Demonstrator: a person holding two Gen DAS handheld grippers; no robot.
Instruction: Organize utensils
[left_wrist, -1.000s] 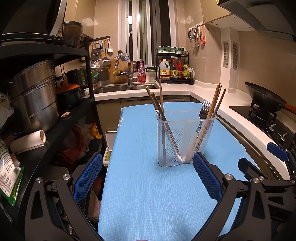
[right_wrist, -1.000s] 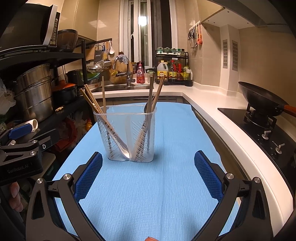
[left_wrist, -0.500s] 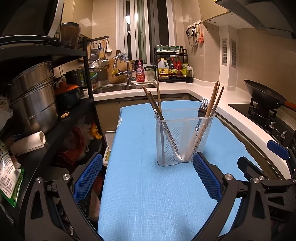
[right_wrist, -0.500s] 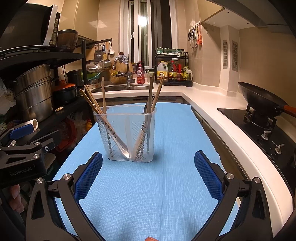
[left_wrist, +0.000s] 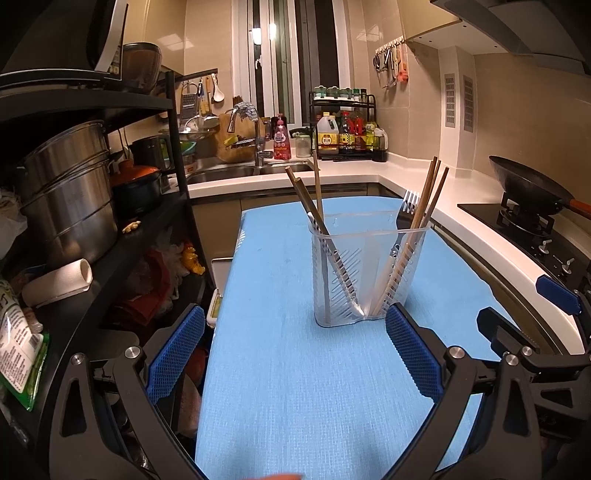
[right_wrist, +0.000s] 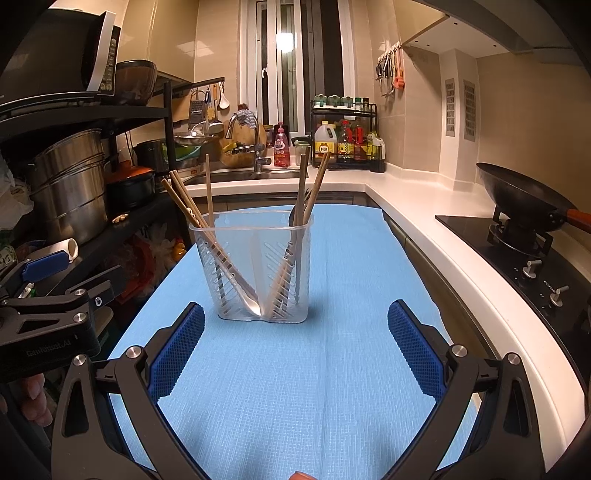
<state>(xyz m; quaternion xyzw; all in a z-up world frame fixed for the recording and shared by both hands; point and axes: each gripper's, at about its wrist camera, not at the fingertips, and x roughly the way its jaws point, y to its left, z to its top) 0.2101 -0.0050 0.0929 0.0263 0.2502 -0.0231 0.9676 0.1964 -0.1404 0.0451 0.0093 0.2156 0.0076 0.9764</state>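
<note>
A clear plastic utensil holder (left_wrist: 364, 273) (right_wrist: 255, 266) with two compartments stands upright on the blue mat (left_wrist: 295, 387) (right_wrist: 314, 387). Wooden chopsticks (left_wrist: 424, 206) (right_wrist: 184, 201) lean in both compartments. A fork (left_wrist: 404, 210) stands in the right one, and a spoon bowl (right_wrist: 245, 291) lies low in the left one. My left gripper (left_wrist: 295, 354) is open and empty, just short of the holder. My right gripper (right_wrist: 295, 354) is open and empty, a little behind the holder. Each gripper shows at the edge of the other's view.
A black shelf rack with steel pots (left_wrist: 70, 199) stands at the left. A sink and faucet (left_wrist: 255, 144) and a bottle rack (left_wrist: 347, 133) are at the back. A wok (left_wrist: 524, 188) sits on the stove at the right.
The left wrist view has shifted slightly, with the holder a little higher in it. The right gripper has barely moved. Both stay open and empty.
</note>
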